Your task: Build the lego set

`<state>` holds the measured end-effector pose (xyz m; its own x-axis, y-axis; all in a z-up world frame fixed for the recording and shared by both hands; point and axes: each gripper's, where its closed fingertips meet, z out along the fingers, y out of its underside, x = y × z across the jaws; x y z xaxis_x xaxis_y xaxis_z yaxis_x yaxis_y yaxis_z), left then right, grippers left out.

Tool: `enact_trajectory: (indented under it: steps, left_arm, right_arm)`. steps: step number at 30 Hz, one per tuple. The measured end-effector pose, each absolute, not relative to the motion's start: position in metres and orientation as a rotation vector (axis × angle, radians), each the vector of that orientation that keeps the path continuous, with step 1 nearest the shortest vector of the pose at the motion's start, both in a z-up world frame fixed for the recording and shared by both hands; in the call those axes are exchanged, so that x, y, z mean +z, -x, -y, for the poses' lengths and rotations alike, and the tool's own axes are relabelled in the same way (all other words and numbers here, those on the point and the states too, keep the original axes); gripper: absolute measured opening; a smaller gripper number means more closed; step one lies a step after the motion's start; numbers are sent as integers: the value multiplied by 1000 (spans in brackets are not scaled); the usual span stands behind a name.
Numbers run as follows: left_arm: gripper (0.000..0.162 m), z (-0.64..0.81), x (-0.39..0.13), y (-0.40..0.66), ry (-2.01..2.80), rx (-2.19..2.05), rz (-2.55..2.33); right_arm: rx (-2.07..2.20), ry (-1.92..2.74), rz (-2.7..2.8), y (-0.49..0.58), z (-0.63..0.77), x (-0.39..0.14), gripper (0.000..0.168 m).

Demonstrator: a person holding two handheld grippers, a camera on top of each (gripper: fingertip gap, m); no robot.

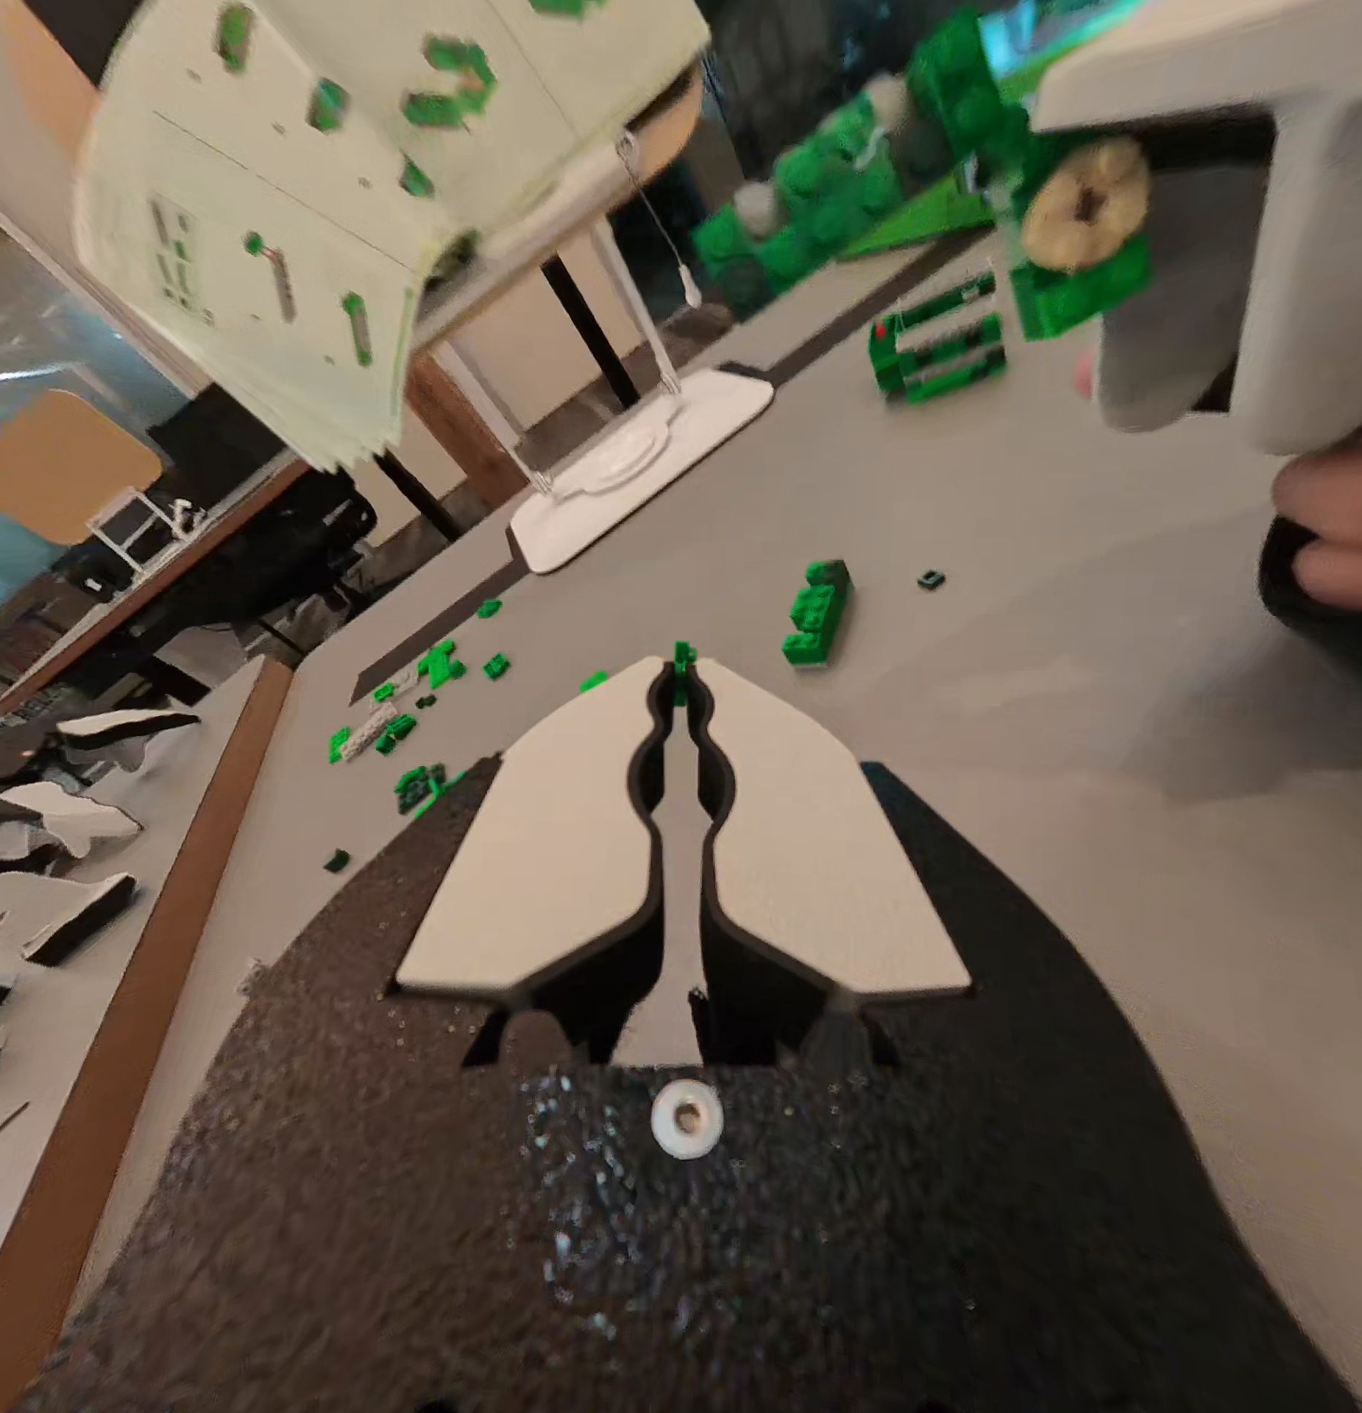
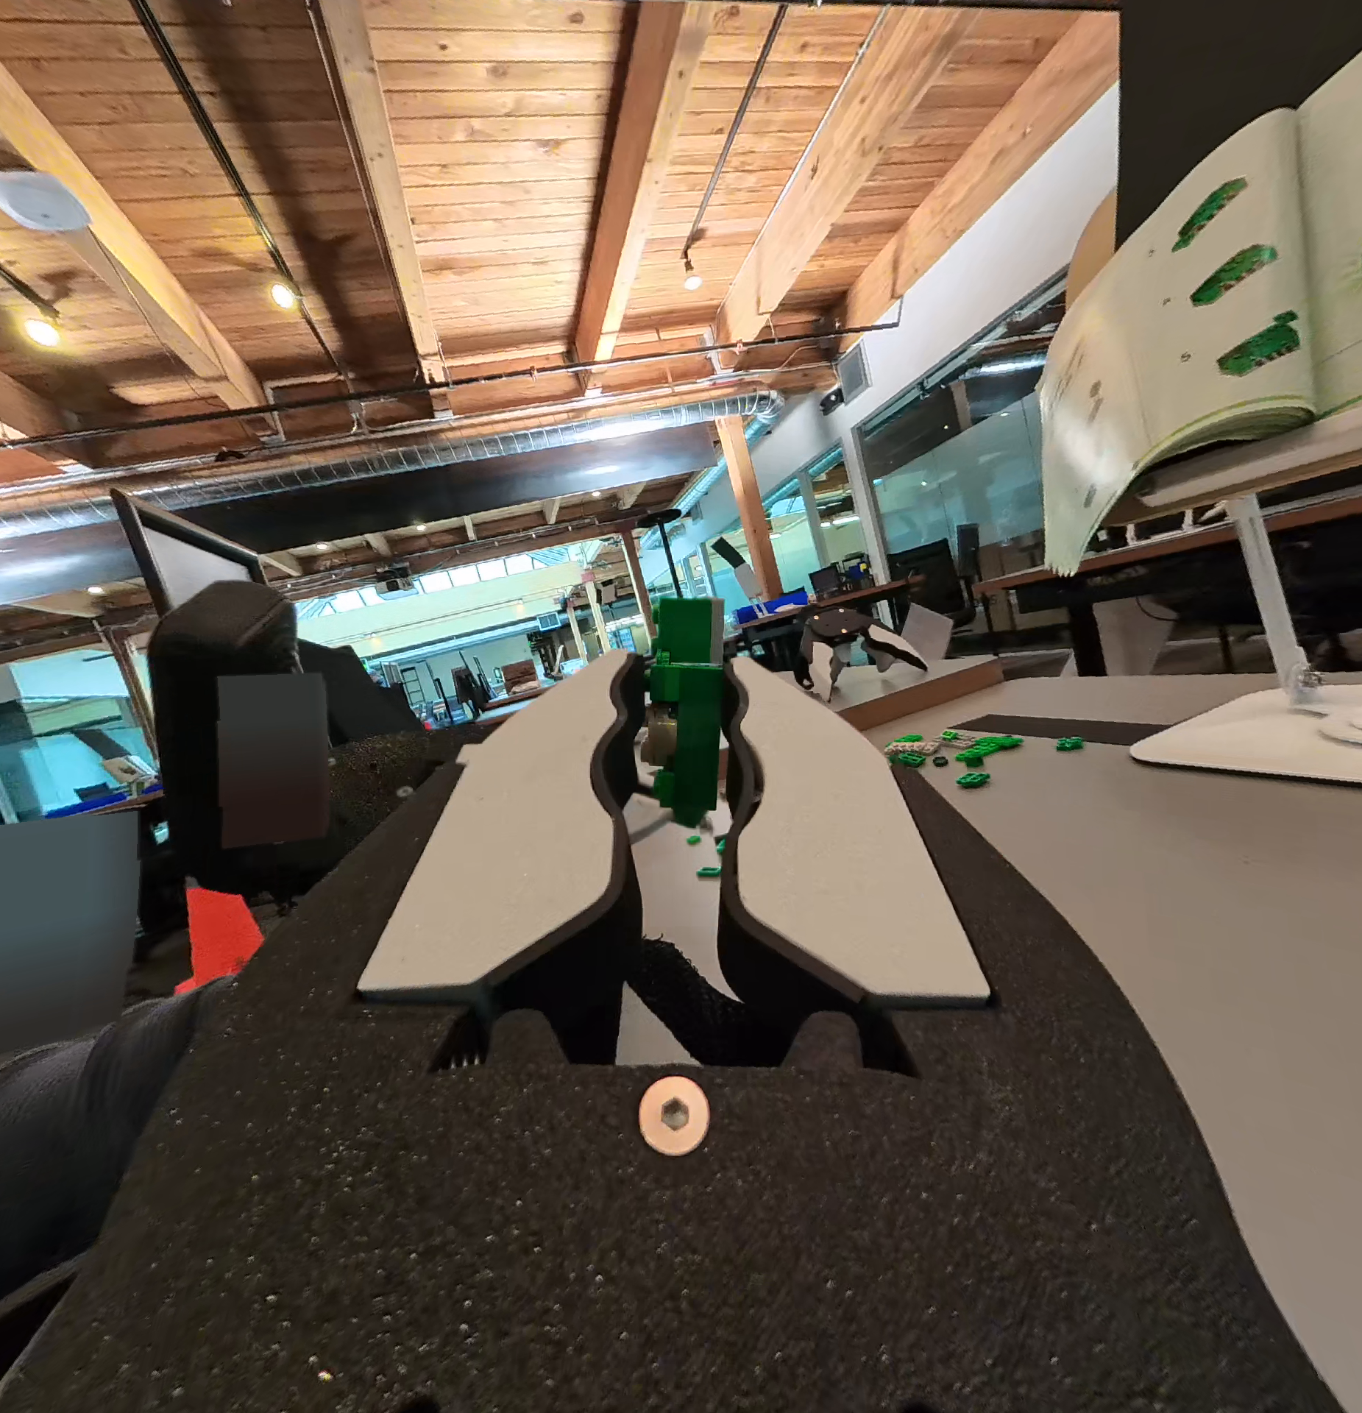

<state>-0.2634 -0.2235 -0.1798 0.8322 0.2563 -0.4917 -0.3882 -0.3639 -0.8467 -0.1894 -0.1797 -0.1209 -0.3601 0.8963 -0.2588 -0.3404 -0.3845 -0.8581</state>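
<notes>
Green brick assembly (image 2: 685,734) stands long-axis upright, gripped by right gripper (image 2: 681,673) jaws; left gripper (image 1: 681,673) jaws pinch a small green piece (image 1: 684,669).

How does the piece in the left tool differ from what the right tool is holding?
The left tool pinches one tiny green piece at its very tips; the right tool clamps a much bigger green block assembly. The tiny piece is plain green; the assembly carries a tan round part. The left tool's fingers nearly meet; the right tool's stand wider apart. Both are lifted off the table.
</notes>
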Motion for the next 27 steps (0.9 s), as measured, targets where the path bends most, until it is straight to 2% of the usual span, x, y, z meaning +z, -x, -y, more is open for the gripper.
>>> enact_trajectory:
  steps: [21,27]
  left_arm:
    - [2,214,-199,252,1915,714,-197]
    - [2,218,-194,248,1857,486,-119]
  right_arm:
    - [1878,989,972,195,186,-128,18]
    - [1814,1136,1055,202,178,-141,18]
